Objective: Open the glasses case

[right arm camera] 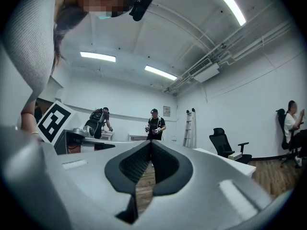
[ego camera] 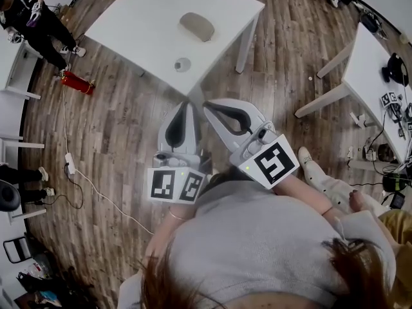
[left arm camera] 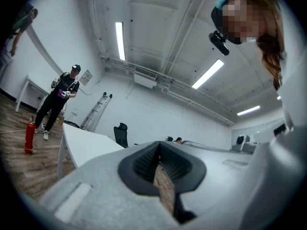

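Observation:
The grey oval glasses case (ego camera: 197, 26) lies closed on the white table (ego camera: 141, 24) at the top of the head view, with a small round grey object (ego camera: 183, 64) nearer the table's front corner. Both grippers are held side by side in front of the person's chest, short of that corner and over the wooden floor. My left gripper (ego camera: 188, 105) is shut with nothing in it; its dark pads (left arm camera: 144, 163) meet. My right gripper (ego camera: 208, 106) is also shut and empty, and its pads (right arm camera: 163, 164) are closed together. The case shows in neither gripper view.
A red fire extinguisher (ego camera: 78, 82) lies on the floor left of the table, near a standing person (ego camera: 32, 18). A cable and power strip (ego camera: 69, 166) run across the floor at left. A second white table (ego camera: 376, 69) with equipment stands at right. A ladder (left arm camera: 96, 110) leans against the far wall.

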A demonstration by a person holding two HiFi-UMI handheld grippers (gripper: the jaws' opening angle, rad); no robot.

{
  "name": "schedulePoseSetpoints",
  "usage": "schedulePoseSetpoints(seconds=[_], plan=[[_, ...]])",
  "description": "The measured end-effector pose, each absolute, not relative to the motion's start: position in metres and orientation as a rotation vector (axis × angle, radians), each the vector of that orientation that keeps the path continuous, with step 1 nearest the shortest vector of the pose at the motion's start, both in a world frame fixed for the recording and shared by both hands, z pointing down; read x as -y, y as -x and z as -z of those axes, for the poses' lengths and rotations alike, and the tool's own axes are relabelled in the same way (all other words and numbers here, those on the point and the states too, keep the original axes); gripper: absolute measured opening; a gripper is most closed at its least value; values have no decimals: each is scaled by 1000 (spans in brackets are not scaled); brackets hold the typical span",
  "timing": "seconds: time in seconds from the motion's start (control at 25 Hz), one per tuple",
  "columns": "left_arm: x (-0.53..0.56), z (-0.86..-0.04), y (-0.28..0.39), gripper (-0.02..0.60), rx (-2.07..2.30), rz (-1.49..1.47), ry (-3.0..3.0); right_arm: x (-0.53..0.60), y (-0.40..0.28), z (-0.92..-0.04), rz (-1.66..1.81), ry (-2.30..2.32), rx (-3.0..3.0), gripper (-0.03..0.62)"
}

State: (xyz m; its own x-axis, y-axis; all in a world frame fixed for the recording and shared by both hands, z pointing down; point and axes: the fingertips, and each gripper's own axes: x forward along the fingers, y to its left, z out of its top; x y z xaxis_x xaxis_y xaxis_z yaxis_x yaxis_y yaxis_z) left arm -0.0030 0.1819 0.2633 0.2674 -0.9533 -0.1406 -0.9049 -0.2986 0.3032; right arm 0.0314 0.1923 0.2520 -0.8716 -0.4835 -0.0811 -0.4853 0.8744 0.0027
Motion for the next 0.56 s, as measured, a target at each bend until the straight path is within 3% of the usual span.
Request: schedulePoseSetpoints(seconds=[0.56], plan=[[-186, -261, 16, 2, 1773, 466, -2353, -197, -20, -248, -48, 733, -2955, 5]])
